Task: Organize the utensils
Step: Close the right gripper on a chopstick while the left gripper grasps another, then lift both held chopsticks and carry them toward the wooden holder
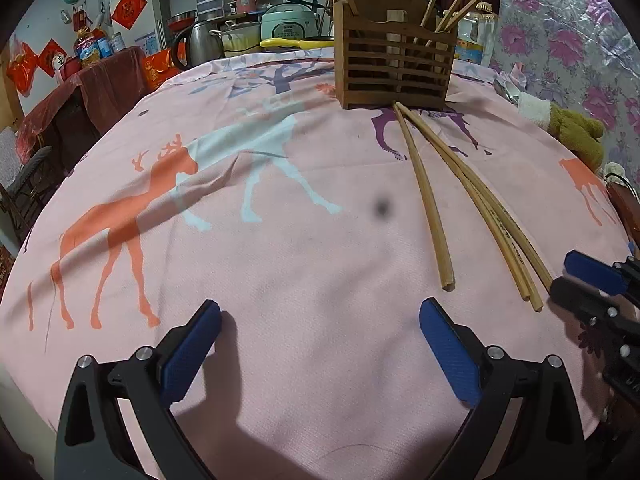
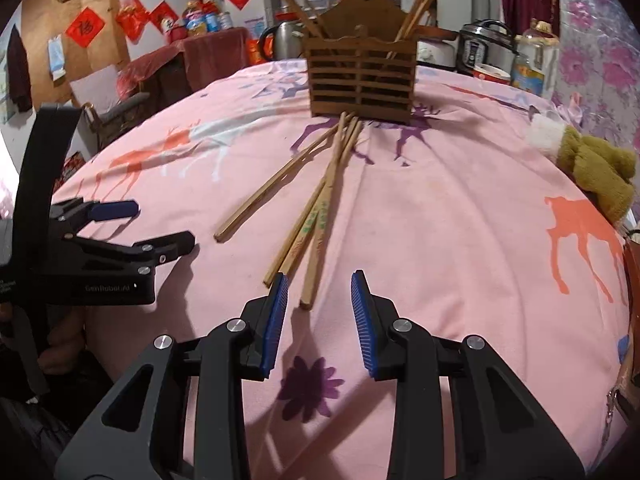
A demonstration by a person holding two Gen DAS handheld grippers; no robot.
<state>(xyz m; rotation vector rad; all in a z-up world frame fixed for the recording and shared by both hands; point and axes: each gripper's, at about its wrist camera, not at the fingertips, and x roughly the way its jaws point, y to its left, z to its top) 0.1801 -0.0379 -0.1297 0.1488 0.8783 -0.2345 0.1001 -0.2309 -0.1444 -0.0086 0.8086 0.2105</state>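
right gripper (image 2: 319, 320): blue pads apart, nothing held | left gripper (image 1: 320, 354): wide apart, nothing held | long brown wooden chopsticks (image 2: 316, 216): flat on pink deer tablecloth (image 2: 440, 220), tips touching brown slatted wooden holder (image 2: 361, 80) | risk: round sticks rolling off, or two pinched together

Pink tablecloth (image 1: 320, 240) with orange, pale-blue and purple deer, tan chopsticks (image 2: 316, 216), brown slatted holder (image 2: 360, 84).

Your chopsticks (image 2: 316, 216) are matt bare wood, like the slatted wooden holder (image 2: 362, 82). The pink tablecloth (image 1: 280, 280) is soft woven cloth. Both grippers, left gripper (image 1: 320, 346) and right gripper (image 2: 320, 320), have matt black plastic arms, ribbed blue pads (image 2: 276, 320) and shiny metal screws.
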